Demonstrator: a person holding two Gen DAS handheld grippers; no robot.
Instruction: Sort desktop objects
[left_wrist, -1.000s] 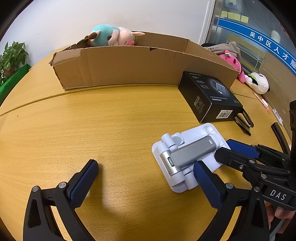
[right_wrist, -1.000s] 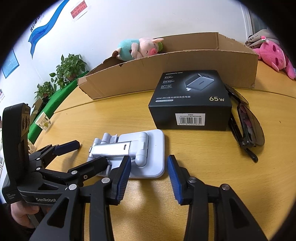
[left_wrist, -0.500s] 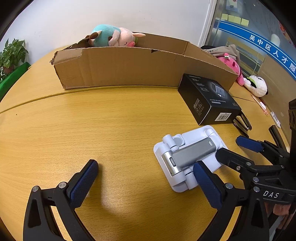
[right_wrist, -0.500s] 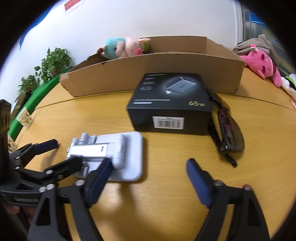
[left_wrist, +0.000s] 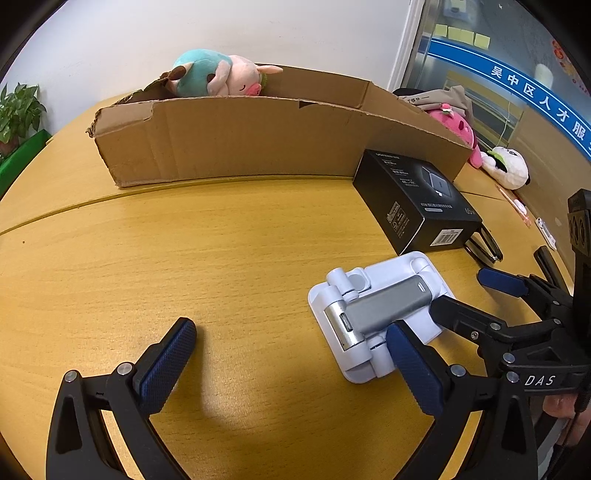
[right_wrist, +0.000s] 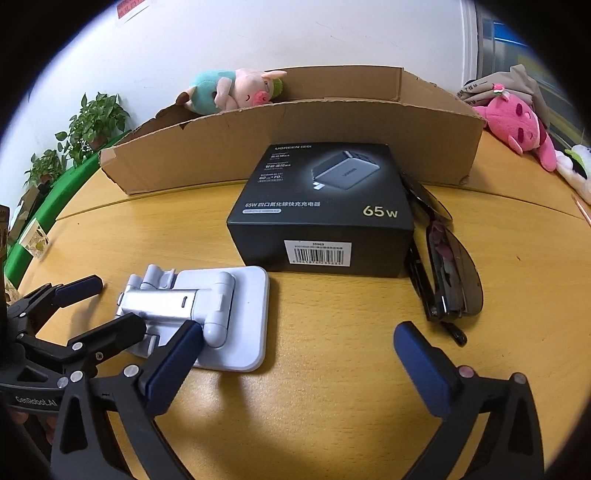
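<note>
A white folding phone stand (left_wrist: 373, 314) with a grey arm lies flat on the wooden table; it also shows in the right wrist view (right_wrist: 207, 314). A black charger box (right_wrist: 325, 206) sits behind it, also in the left wrist view (left_wrist: 417, 206). Folded sunglasses (right_wrist: 443, 269) lie right of the box. My left gripper (left_wrist: 291, 365) is open and empty, its right finger at the stand's near edge. My right gripper (right_wrist: 295, 365) is open and empty, its left finger at the stand's near corner.
A long open cardboard box (left_wrist: 258, 140) stands at the back with a plush pig (left_wrist: 218, 74) on its rim. Pink (right_wrist: 517, 125) and white plush toys lie at the far right. Potted plants (right_wrist: 92, 122) stand at the left beyond the table.
My right gripper has opened wide and swung right, toward the box and sunglasses. My left gripper has stayed open and nearly still by the stand.
</note>
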